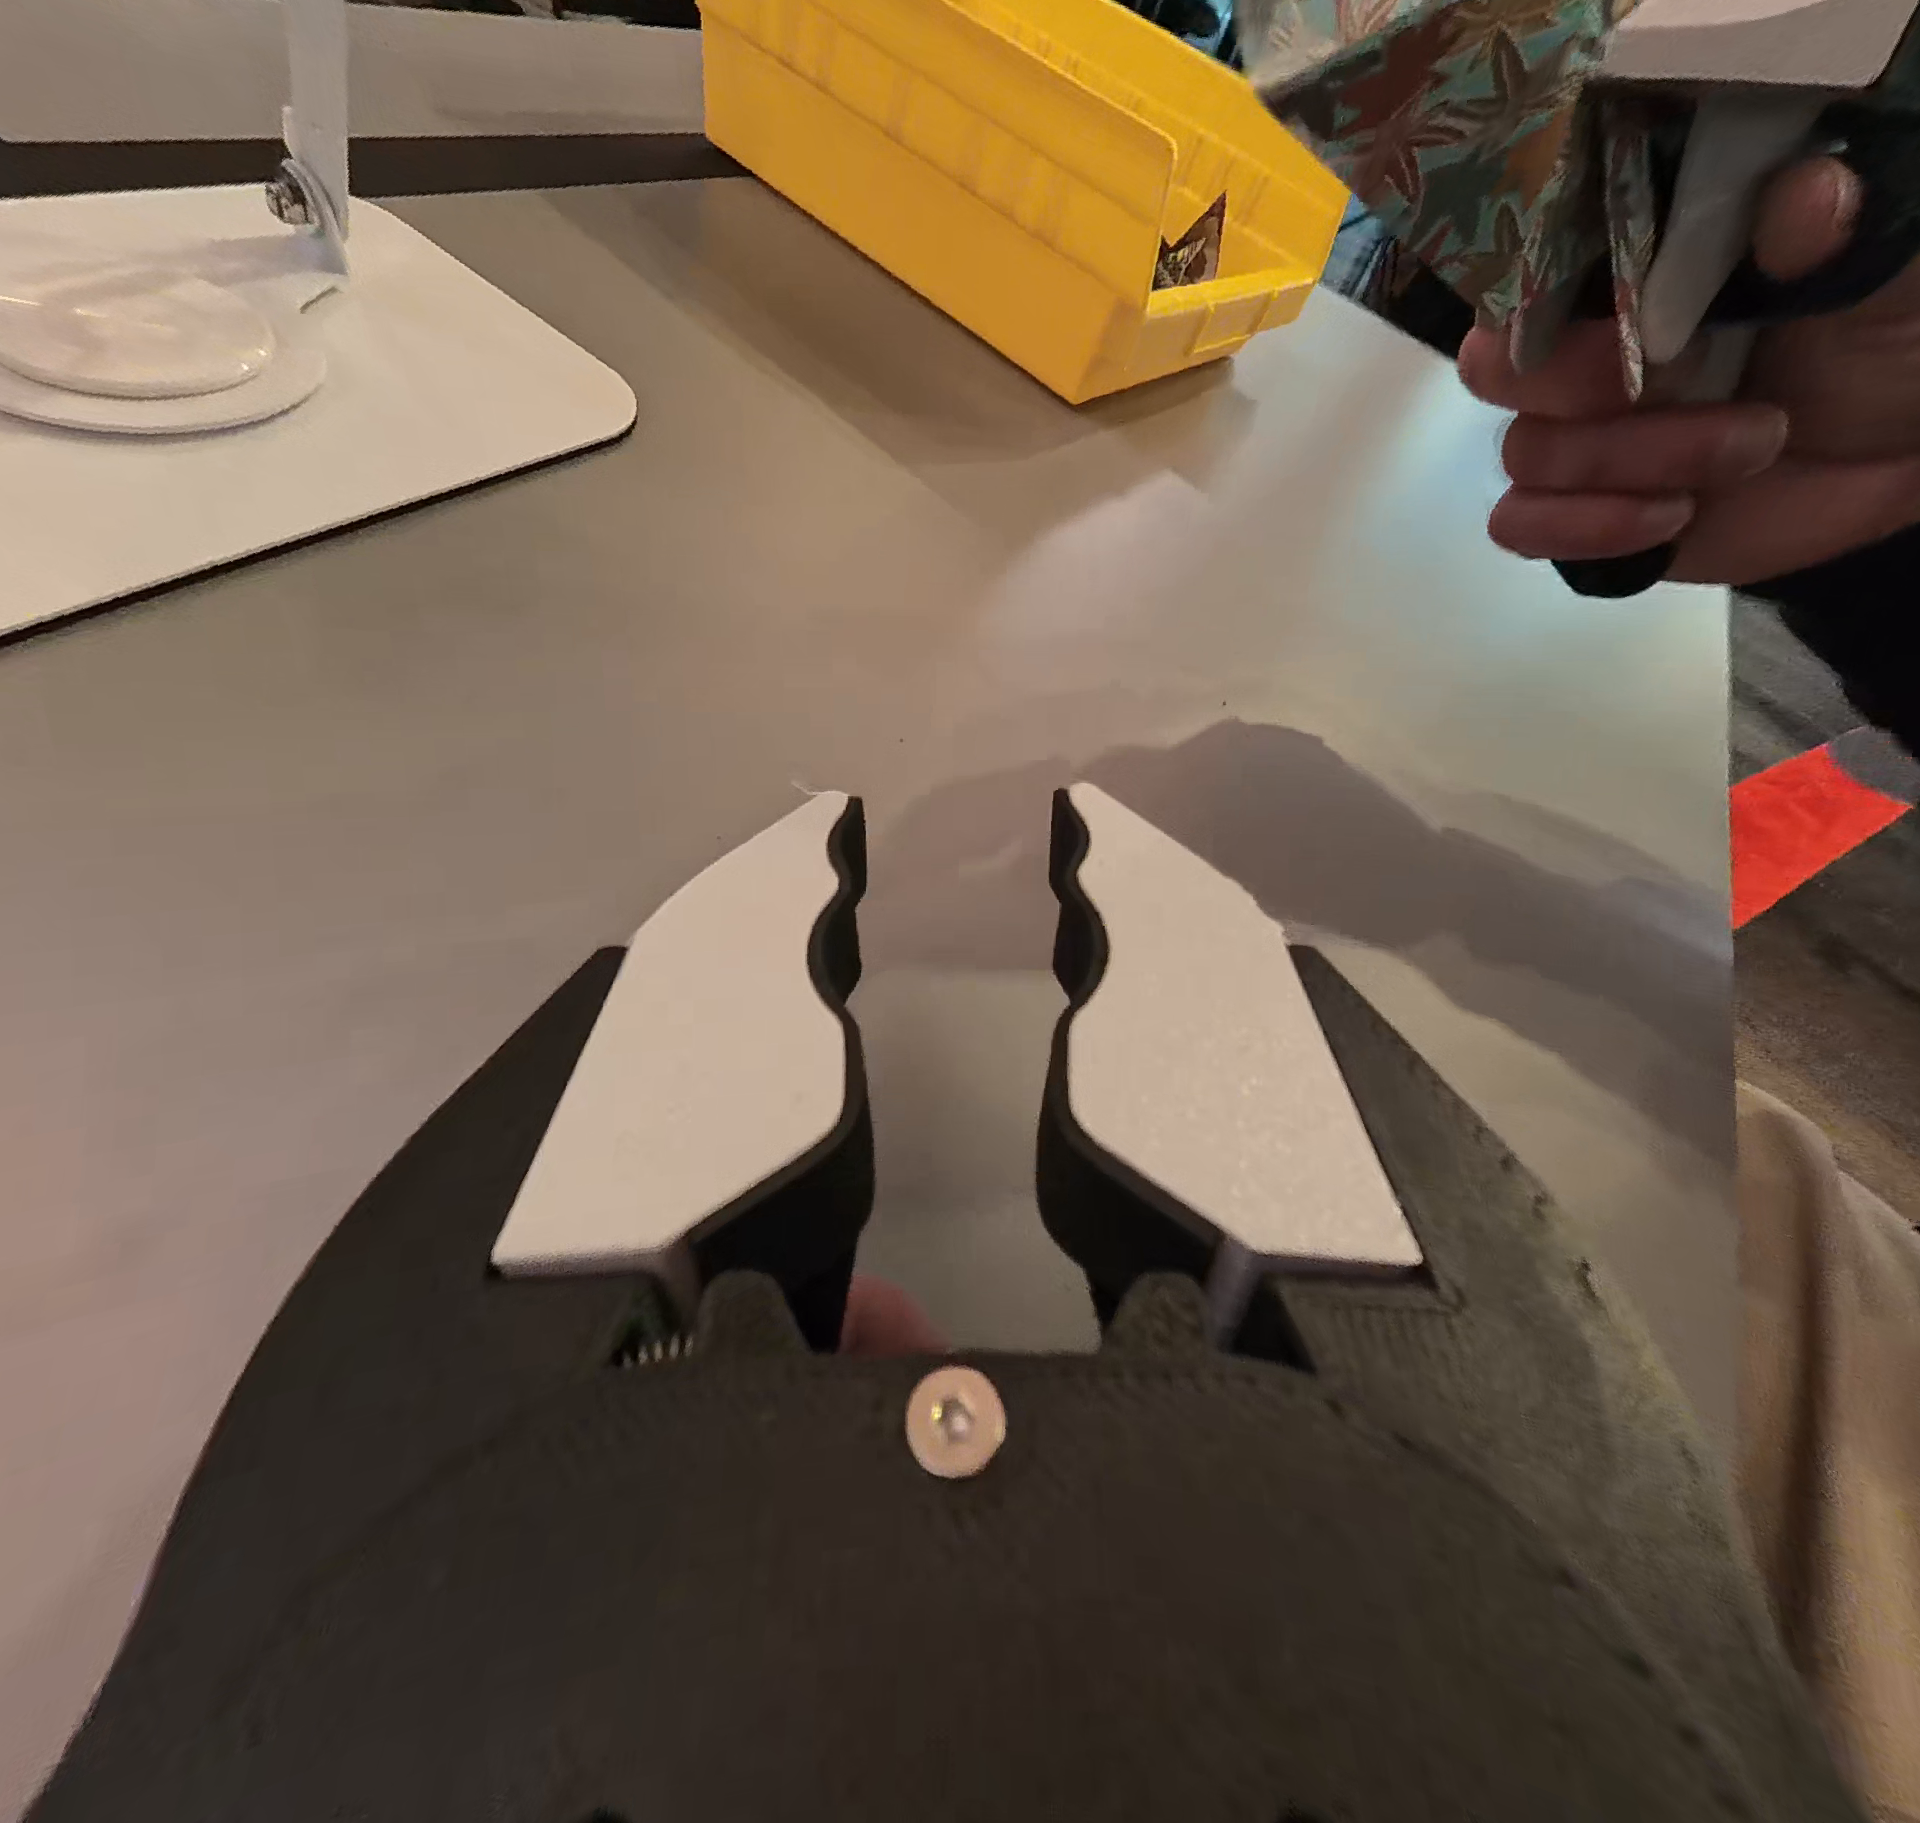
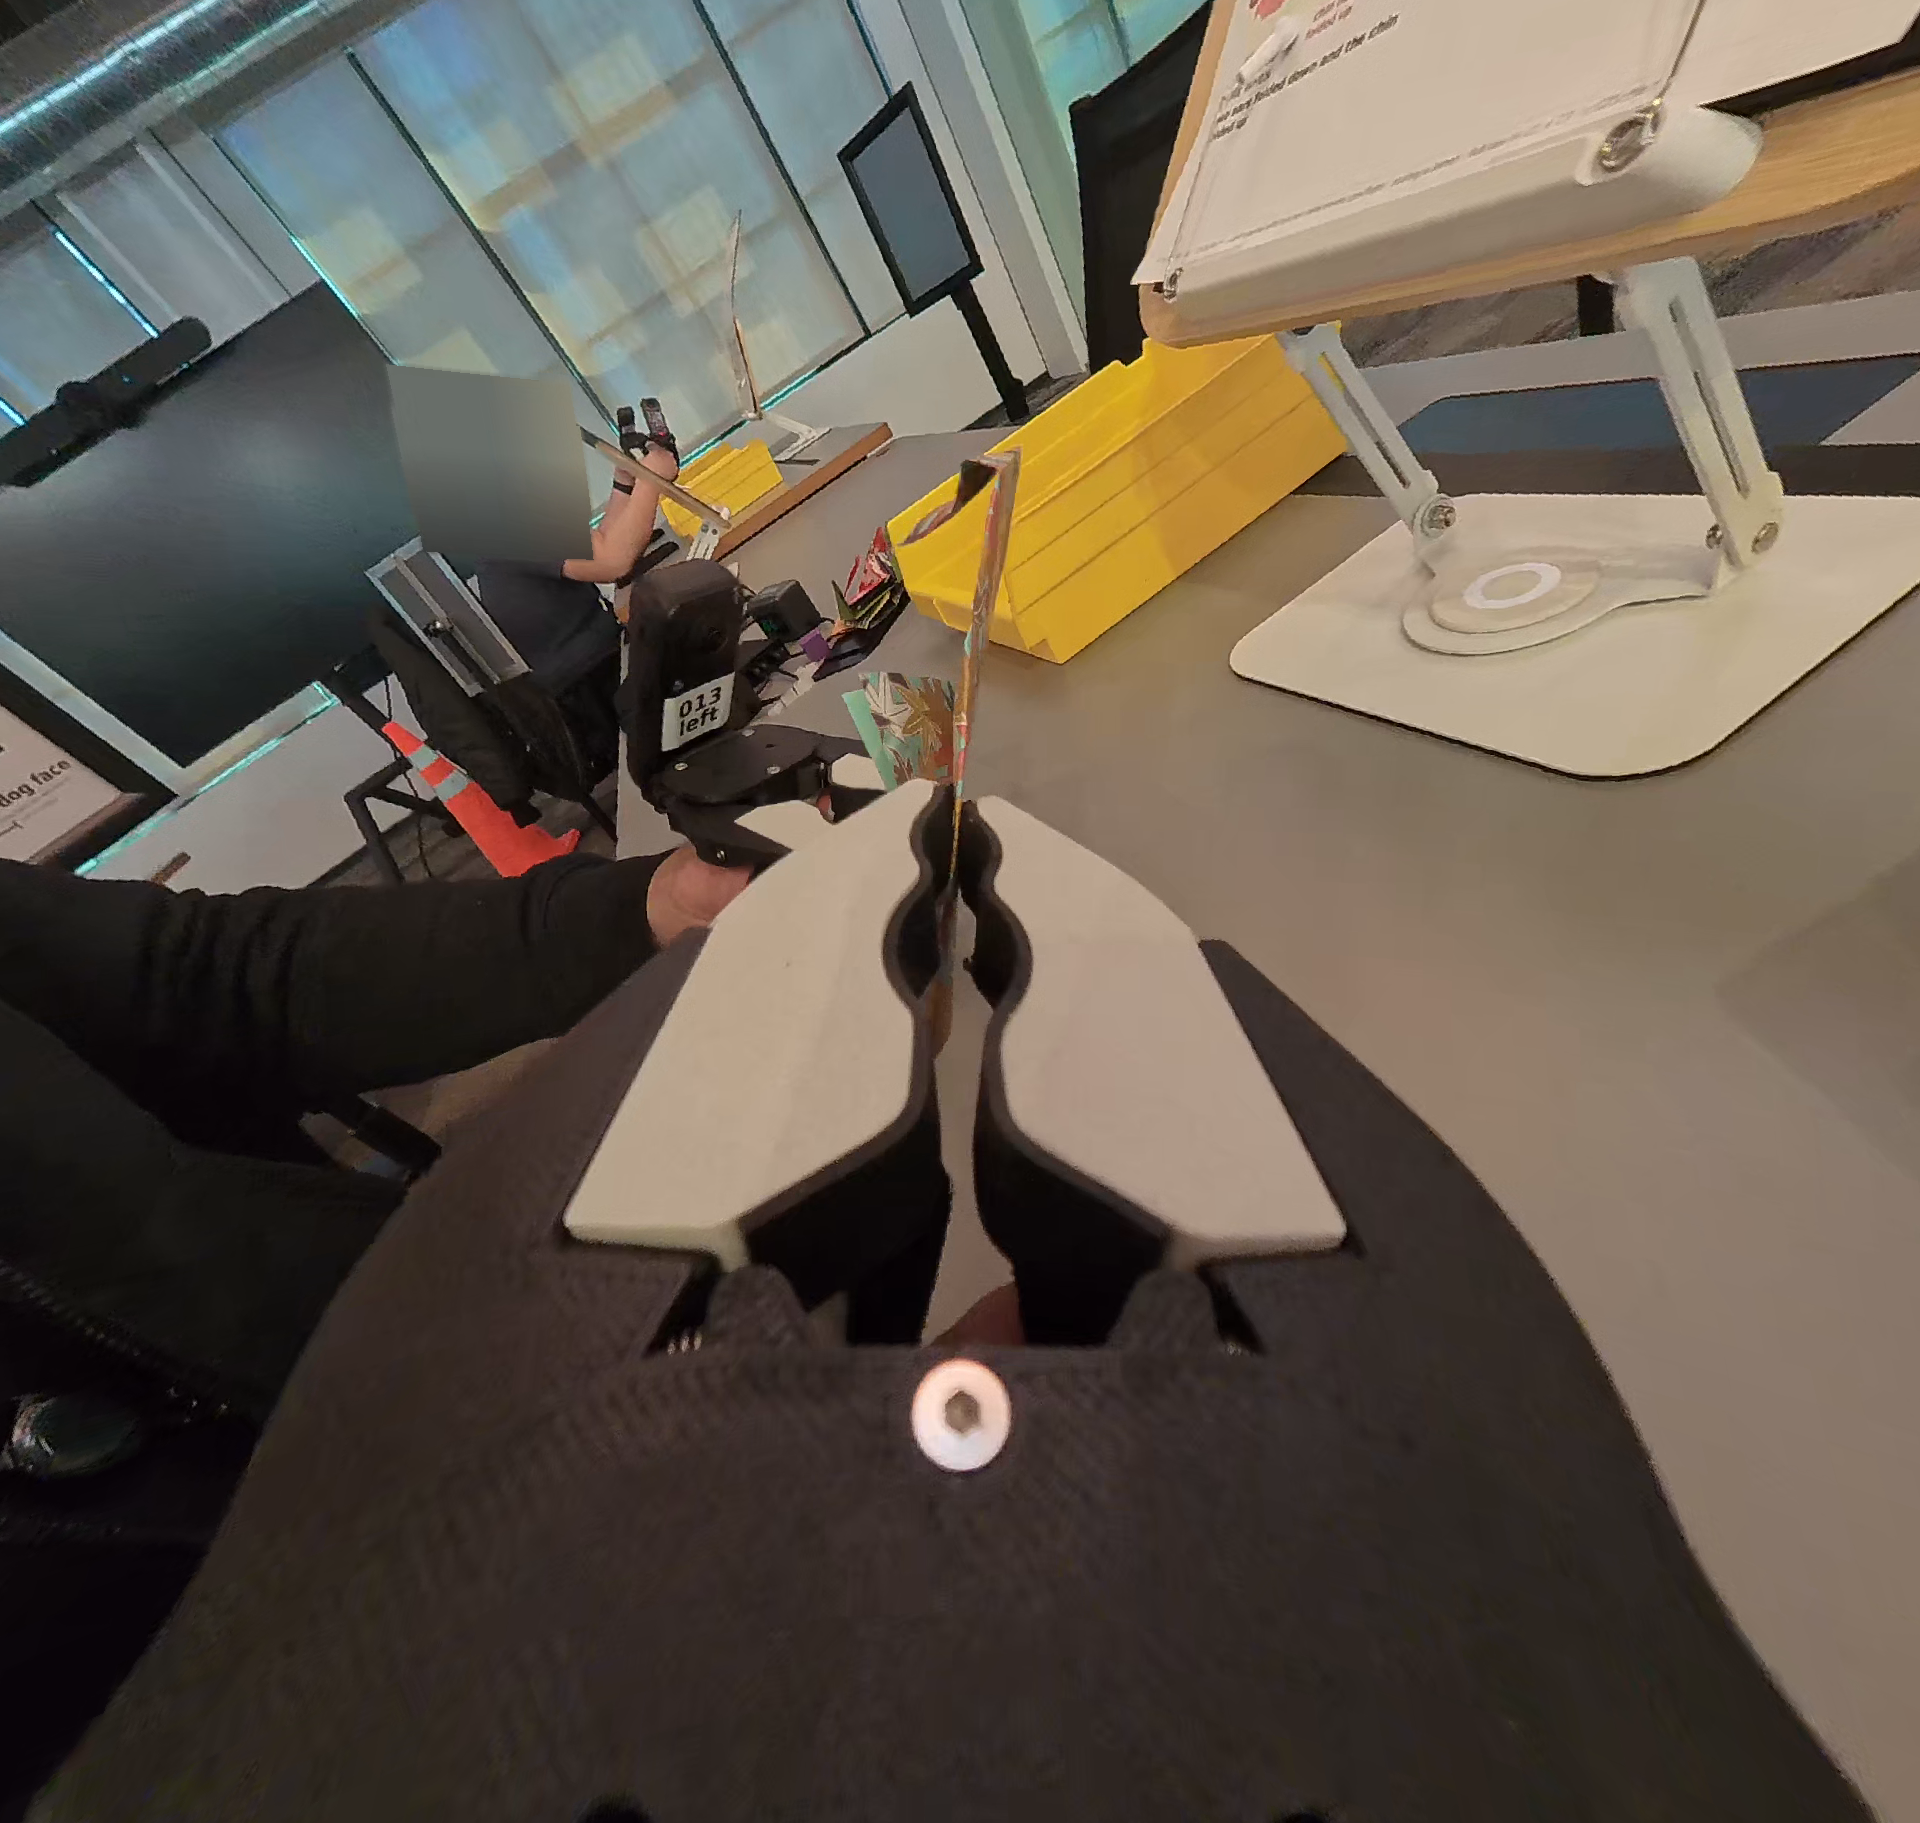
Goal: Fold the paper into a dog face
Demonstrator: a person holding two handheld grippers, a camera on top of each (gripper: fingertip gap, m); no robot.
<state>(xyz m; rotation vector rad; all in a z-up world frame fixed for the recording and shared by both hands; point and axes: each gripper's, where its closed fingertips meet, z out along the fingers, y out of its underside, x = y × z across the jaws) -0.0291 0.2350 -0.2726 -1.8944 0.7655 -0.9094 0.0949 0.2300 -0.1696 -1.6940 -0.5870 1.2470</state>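
Paper (image 2: 977,620), leaf-patterned and already creased into several layers, is up in the air above the surface (image 1: 623,734), pinched edge-on in my right tongs (image 2: 961,817), which are closed on its lower edge. Going down in size: the grey surface is bare below me, a white stand (image 2: 1558,651) carries an instruction sheet, and a yellow bin (image 1: 987,173) sits behind with a small folded piece poking up inside. My left tongs (image 1: 956,807) hang over the surface with the jaws apart and nothing between them, well clear of the paper. I judge the sheet to be very light and limp, stiff only along its creases, easy to crumple or tear if I squeeze near a loose corner, and its printed face looks slick enough to slide out of a shallow bite. I would take hold on a folded edge where layers stack, deep in the wavy pads, and leave the free flaps alone.
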